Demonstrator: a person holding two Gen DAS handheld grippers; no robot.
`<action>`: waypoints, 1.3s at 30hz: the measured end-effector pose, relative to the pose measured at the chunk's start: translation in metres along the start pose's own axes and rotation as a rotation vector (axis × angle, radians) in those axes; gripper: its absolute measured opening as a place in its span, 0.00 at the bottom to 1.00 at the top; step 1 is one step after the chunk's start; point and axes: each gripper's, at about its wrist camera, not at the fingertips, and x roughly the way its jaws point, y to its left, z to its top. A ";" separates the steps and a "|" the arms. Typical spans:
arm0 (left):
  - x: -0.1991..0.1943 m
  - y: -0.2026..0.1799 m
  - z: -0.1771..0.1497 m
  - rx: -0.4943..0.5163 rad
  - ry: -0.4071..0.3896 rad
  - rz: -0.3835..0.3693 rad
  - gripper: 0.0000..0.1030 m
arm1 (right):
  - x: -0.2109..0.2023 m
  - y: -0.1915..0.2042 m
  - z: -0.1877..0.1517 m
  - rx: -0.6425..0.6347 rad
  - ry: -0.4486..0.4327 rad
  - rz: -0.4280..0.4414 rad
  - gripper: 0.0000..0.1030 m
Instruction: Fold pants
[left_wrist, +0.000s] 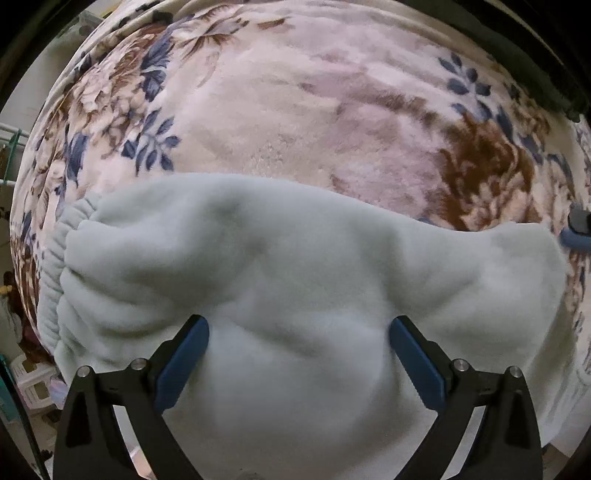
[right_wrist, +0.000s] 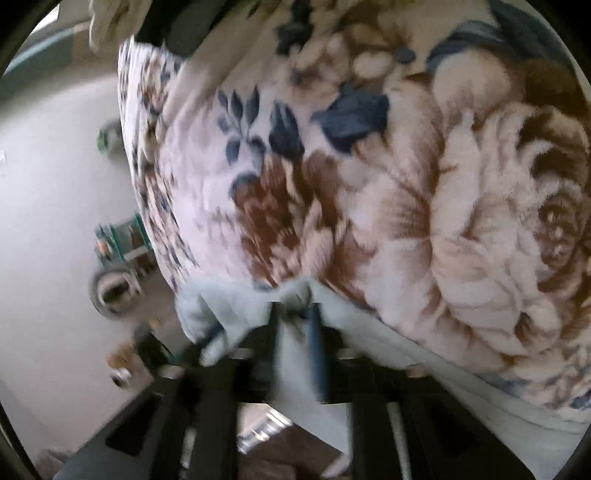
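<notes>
1. Work surface. I see a plush floral blanket (left_wrist: 295, 92) in pink, brown and blue covering the bed. It fills most of both wrist views.

2. Task item. The pale mint-green fleece pants (left_wrist: 295, 277) lie on the blanket, directly in front of my left gripper (left_wrist: 299, 326). The gathered elastic waistband (left_wrist: 55, 258) is at the left end of the garment in the left wrist view. The fabric is bunched into soft ridges across its middle.

3. Left gripper. Its jaws are spread wide, with the blue pads (left_wrist: 183, 363) well apart. Fleece fills the gap between them. The pads appear to rest against the cloth, not pinching it.

4. Right gripper (right_wrist: 297, 317). The right wrist view is motion-blurred. The fingers stand close together with a fold of the pants (right_wrist: 295, 354) pinched between them. One blue pad (right_wrist: 316, 347) is visible against the cloth. In the left wrist view, this gripper (left_wrist: 576, 229) shows at the far right edge, at the corner of the garment.

5. Surroundings. Pale floor (right_wrist: 55, 203) and blurred clutter lie beside the bed; I cannot identify these items.
</notes>
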 end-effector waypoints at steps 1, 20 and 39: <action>-0.003 0.002 0.002 0.000 -0.004 -0.002 0.98 | 0.005 0.001 -0.002 -0.023 0.013 -0.020 0.71; -0.048 0.058 0.007 -0.088 -0.068 -0.022 0.98 | -0.003 0.045 -0.016 -0.140 -0.114 -0.355 0.69; 0.031 0.175 0.024 -0.082 -0.013 -0.174 0.51 | 0.089 0.040 -0.105 0.082 -0.218 -0.536 0.71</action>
